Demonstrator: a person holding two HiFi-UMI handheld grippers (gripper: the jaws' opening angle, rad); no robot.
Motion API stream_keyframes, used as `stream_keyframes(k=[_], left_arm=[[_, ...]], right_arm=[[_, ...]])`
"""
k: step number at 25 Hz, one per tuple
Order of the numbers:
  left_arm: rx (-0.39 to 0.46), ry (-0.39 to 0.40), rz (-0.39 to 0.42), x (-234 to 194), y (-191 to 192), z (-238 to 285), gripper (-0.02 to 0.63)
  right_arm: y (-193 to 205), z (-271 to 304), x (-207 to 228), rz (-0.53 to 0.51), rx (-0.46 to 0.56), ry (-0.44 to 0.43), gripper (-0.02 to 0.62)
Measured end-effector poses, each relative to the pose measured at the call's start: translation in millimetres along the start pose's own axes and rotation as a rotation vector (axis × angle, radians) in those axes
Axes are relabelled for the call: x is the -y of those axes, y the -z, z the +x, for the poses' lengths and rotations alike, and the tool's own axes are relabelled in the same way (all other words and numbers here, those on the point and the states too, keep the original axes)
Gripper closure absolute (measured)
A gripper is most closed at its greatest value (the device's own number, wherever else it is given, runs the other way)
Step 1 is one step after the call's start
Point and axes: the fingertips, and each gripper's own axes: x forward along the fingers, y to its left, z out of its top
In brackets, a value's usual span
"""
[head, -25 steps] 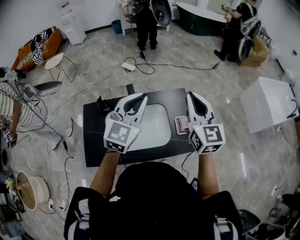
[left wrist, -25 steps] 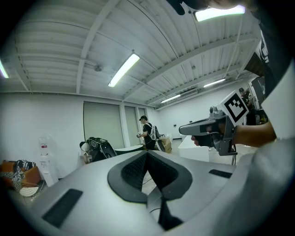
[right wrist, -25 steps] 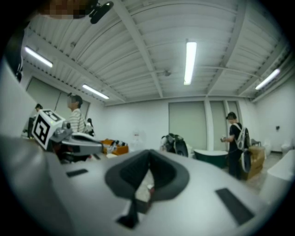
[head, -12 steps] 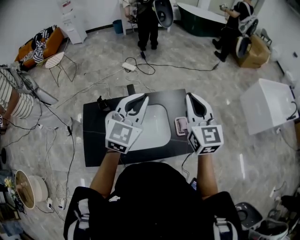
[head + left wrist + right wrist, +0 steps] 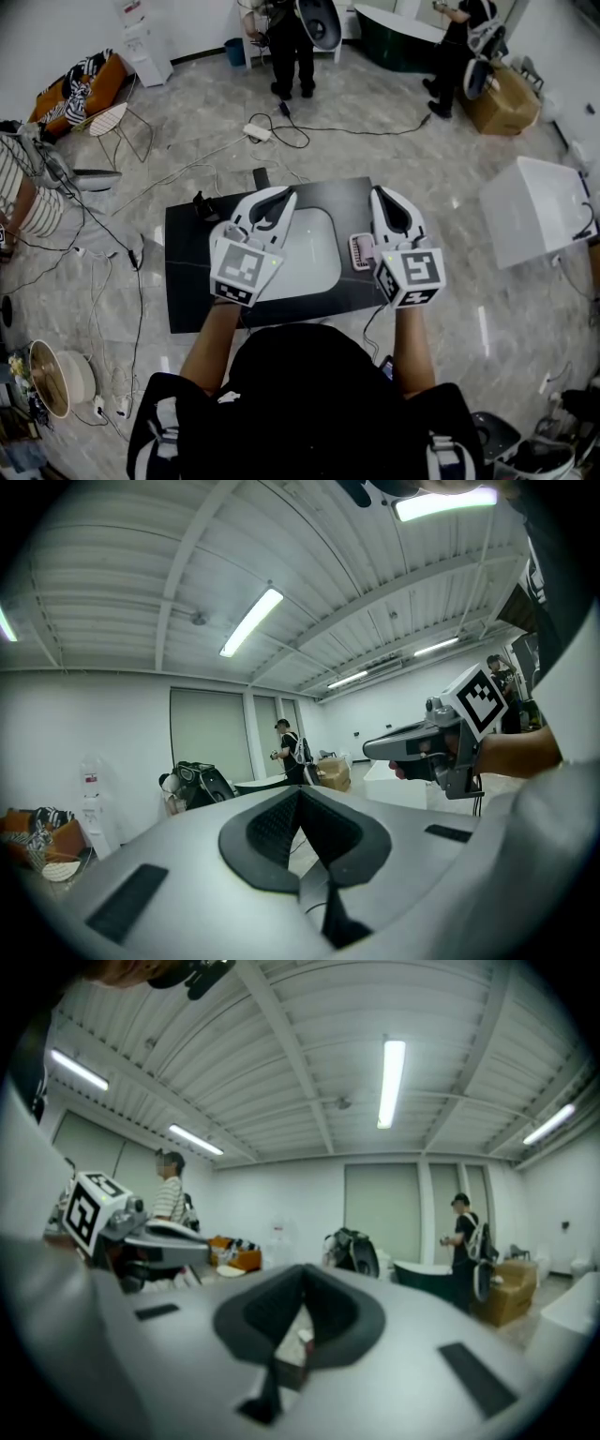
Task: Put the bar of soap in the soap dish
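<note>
A pink ribbed soap dish (image 5: 361, 251) lies on the black table (image 5: 187, 281), just right of the white basin (image 5: 314, 253). I cannot make out a bar of soap. My left gripper (image 5: 284, 193) hangs level above the basin's left edge, its jaws together and nothing between them. Level over the table's right part, just right of the dish, my right gripper (image 5: 380, 191) is shut and empty. In the left gripper view the jaws (image 5: 298, 791) meet at the tip and the right gripper (image 5: 422, 747) shows beside them. The right gripper view shows jaws (image 5: 305, 1269) closed too.
A small black object (image 5: 202, 206) sits at the table's far left corner. Cables (image 5: 281, 131) and a power strip lie on the floor beyond. A white box (image 5: 539, 206) stands at the right. People stand at the back by a dark bathtub (image 5: 398, 37), one sits at the left edge.
Both grippers have kept still. Only the people in the background have shifted, and the one at the left edge has leaned away.
</note>
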Motion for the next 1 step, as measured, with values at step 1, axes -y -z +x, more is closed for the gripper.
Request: stream_keyframes(k=[1], left_arm=[[-0.001,0.000,0.000,-0.4,-0.5,1.2,0.584]], right_arm=[[0.6,0.7,1.3,-0.001,-0.004,0.001,0.559]])
